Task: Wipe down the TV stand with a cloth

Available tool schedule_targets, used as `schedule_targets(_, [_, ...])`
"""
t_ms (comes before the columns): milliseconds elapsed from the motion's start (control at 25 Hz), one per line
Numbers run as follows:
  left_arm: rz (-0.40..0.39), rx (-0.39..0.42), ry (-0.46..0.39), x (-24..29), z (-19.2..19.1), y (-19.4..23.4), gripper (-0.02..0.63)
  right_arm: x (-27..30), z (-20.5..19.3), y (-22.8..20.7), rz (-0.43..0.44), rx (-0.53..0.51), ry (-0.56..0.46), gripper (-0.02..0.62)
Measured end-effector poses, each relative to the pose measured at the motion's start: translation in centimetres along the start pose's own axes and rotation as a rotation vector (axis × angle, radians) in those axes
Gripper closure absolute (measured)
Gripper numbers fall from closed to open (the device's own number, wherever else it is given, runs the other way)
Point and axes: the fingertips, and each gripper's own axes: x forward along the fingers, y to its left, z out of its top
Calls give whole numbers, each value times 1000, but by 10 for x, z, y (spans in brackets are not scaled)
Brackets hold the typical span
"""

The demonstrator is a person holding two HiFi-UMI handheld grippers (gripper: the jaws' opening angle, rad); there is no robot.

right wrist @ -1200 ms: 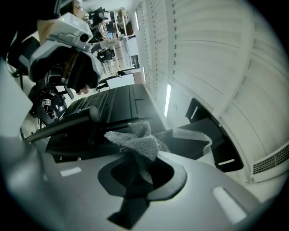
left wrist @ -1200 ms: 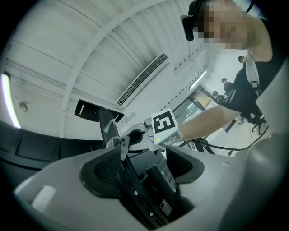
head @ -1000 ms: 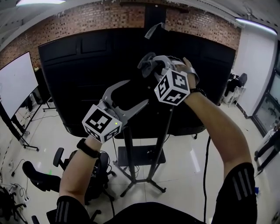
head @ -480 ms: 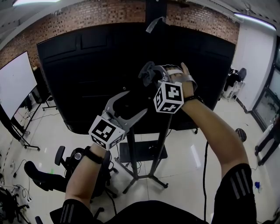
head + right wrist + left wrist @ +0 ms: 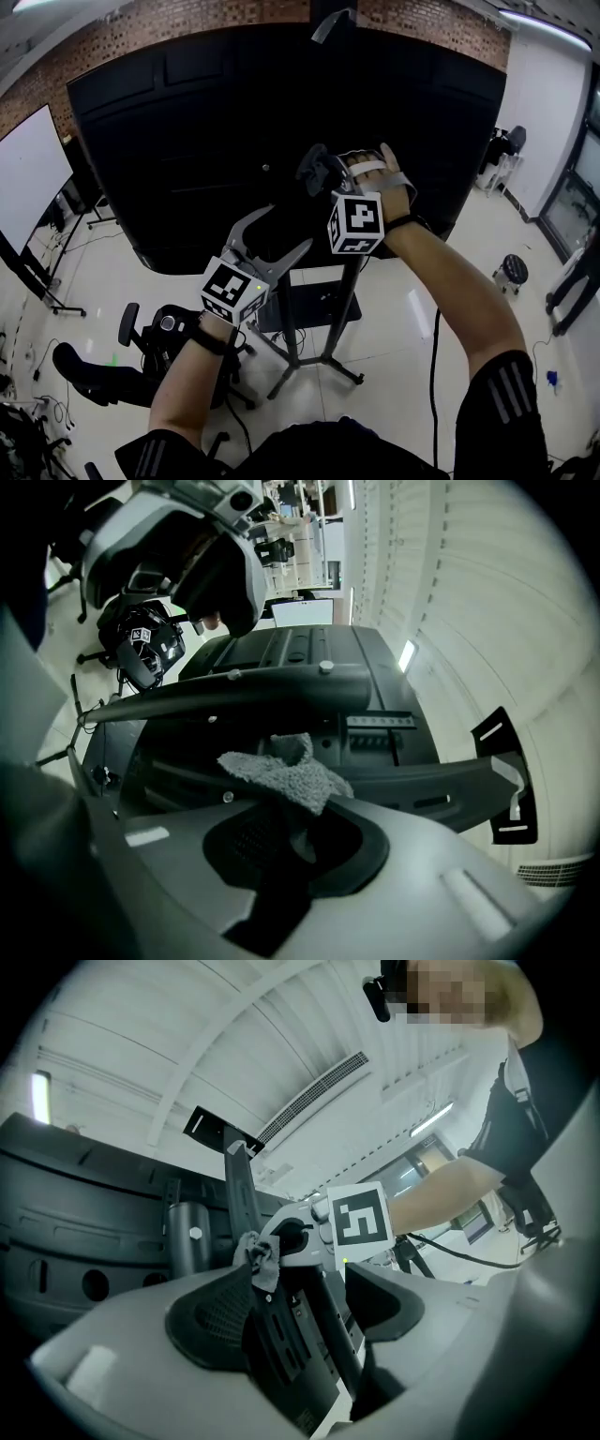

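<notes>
- Right gripper (image 5: 298, 825): its 2 jaws are clamped on a grey cloth (image 5: 281, 772), which bunches just above them in front of the TV stand (image 5: 286, 328) crossbar (image 5: 244, 696). I cannot tell whether the cloth touches it.
- Left gripper (image 5: 300, 1330): its jaws are wide apart, either side of a dark stand upright (image 5: 281, 1363), gripping nothing.

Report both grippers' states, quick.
Left gripper: open, stand post between its jaws.
Right gripper: shut on the cloth.
</notes>
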Motion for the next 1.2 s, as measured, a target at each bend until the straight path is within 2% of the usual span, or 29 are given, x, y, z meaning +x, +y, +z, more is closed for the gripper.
schedule_targets(520, [-25, -50, 54, -4, -54, -10, 268, 8, 5, 82, 57, 18, 1, 541])
schedule_targets(720, [-29, -97, 85, -5, -84, -16, 268, 11, 6, 133, 134, 9, 1, 541])
schedule_targets(920, [-27, -128, 108, -5, -103, -16, 268, 15, 5, 166, 147, -5, 24, 541])
schedule_targets(1080, [-23, -149, 122, -7, -118, -20, 268, 15, 9, 191, 190, 23, 13, 541])
schedule_targets(1200, [-24, -156, 134, -9, -126, -24, 268, 10, 12, 194, 195, 80, 7, 541])
